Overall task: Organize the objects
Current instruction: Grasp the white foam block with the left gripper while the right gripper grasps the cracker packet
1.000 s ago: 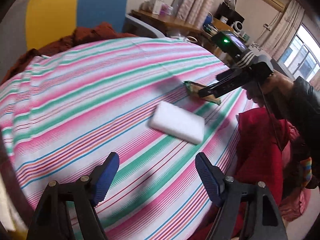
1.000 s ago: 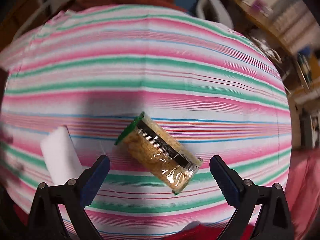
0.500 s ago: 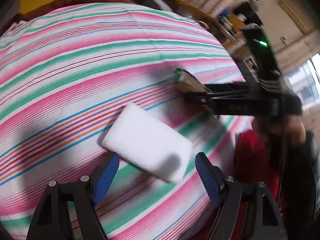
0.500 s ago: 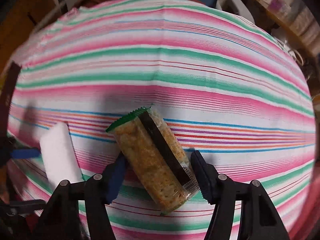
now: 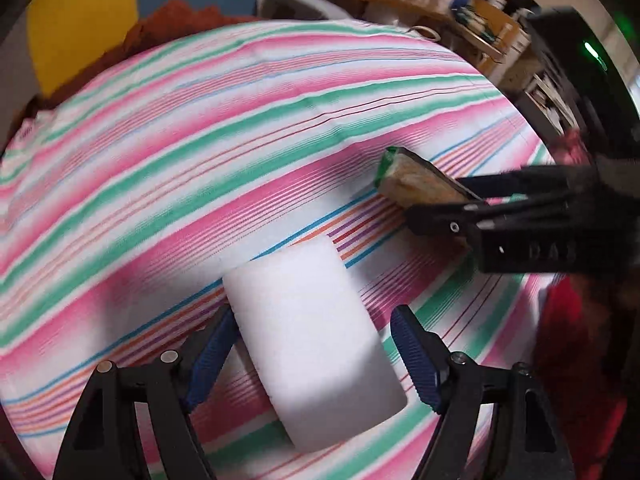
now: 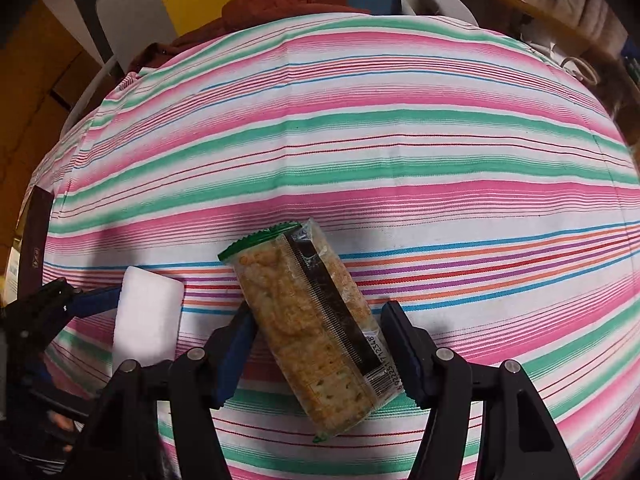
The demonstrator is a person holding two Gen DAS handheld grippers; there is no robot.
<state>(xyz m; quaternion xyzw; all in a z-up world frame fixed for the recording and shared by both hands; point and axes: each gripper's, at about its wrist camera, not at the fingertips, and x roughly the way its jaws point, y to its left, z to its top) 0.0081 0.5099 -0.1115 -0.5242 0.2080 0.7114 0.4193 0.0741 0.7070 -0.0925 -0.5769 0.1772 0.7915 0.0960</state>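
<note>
Striped cloth (image 6: pixel 400 160) covers the whole work surface, pink/green/white bands, running edge to edge in both wrist views. No bins or trays in sight; the only container is the clear cracker pack (image 6: pixel 312 332) with a green crimped end, full of square crackers, black label strip and barcode along its top face. It lies flat on the cloth, diagonal, green end pointing away. Right gripper (image 6: pixel 316 354) straddles its middle: jaws have just been closing, now clenched on the pack, blue pads against both long sides. In the left wrist view the same pack (image 5: pixel 416 184) shows pinched between those black fingers at the right. White sponge (image 5: pixel 316 340), plain rectangular block, lies flat on the cloth just left of the pack, not touching it. Left gripper (image 5: pixel 312 354) is down over it with jaws released and wide: left pad close to or grazing the sponge's edge, can't tell which, right pad clearly apart. Sponge (image 6: pixel 148 320) also visible from the right wrist, beside the pack.
</note>
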